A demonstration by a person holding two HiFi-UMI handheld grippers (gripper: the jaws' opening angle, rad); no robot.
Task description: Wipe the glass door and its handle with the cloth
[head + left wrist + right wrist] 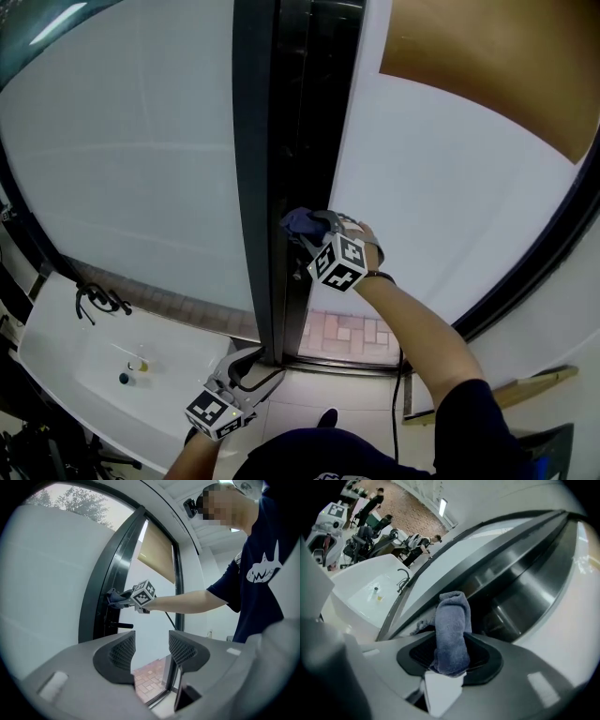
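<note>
The dark door frame (272,187) runs up the middle of the head view, with the frosted glass door (141,159) to its left. My right gripper (307,234) is shut on a blue-grey cloth (300,221) and holds it against the frame's edge at mid height. In the right gripper view the cloth (452,630) stands folded between the jaws, right in front of the dark frame (511,592). The left gripper view shows a short dark handle (121,626) sticking out just below the cloth (114,597). My left gripper (239,361) hangs low near the floor, open and holding nothing (151,651).
A white sink counter (56,375) with a black tap (98,300) stands at the lower left. A tan roller blind (497,66) hangs at the upper right. A black cable (401,375) drops near the door's foot. Brick paving (347,333) shows outside.
</note>
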